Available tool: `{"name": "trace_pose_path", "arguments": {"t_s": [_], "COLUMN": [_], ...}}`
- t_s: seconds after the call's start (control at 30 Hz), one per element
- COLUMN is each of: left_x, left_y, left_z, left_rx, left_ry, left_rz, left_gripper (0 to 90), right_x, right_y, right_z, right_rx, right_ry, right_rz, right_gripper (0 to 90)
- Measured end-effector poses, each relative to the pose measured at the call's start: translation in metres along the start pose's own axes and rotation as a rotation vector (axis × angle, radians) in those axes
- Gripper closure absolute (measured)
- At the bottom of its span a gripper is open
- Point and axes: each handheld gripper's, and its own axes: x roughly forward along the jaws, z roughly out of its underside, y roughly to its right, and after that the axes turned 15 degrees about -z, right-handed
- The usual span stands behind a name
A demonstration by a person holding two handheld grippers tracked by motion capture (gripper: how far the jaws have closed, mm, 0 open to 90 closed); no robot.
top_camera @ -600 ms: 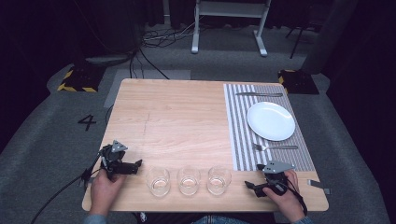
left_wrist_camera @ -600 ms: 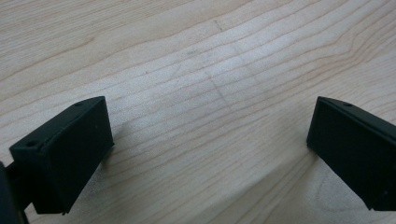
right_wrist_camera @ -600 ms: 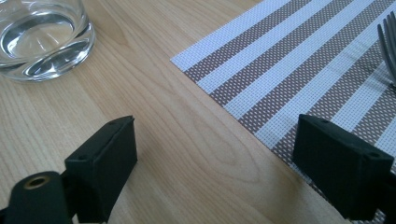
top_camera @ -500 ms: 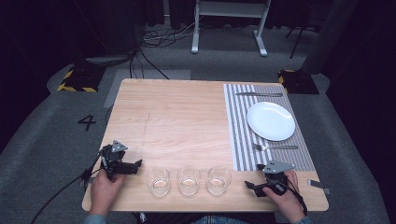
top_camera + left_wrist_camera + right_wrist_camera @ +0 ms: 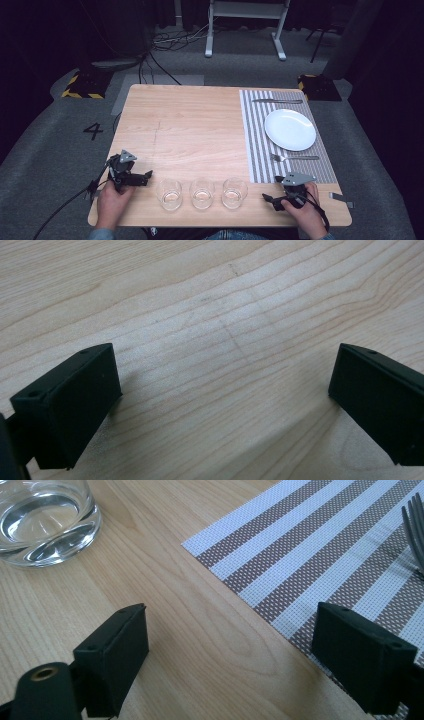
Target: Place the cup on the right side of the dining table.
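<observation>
Bright table [image 5: 200, 125], dark surroundings; high view soft, perhaps slightly blurred.

A recording lab: hazard-taped floor blocks [image 5: 80, 86], loose cables [image 5: 165, 45], dark surroundings.

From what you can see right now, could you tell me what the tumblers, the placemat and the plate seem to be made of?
The three tumblers look like clear glass: the wood shows through, and the base is thick and glinting. The placemat seems a woven vinyl or fabric mesh, matte, with a visible weave in brown and white stripes. The plate appears to be glossy white ceramic, though melamine is possible.
</observation>
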Motion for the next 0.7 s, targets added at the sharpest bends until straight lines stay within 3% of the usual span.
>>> {"name": "trace_pose_path", "arguments": {"t_s": [0.43,0.47,0.7], "left_x": [0.0,0.0,0.0], "left_y": [0.0,0.0,0.0], "left_z": [0.0,0.0,0.0], "left_rx": [0.001,0.0,0.0], "left_ry": [0.001,0.0,0.0], "left_rz": [0.0,0.0,0.0], "left_gripper": [0.4,0.4,0.4], "right_x": [0.0,-0.001,-0.008], "right_y": [-0.001,-0.003,-0.018], "right_z": [0.0,-0.002,-0.016], "right_rx": [-0.004,-0.012,-0.04], "right_ry": [0.004,0.002,0.01], "right_rz": [0.005,-0.003,-0.06], "right_gripper": [18.9,22.3,20.5]}}
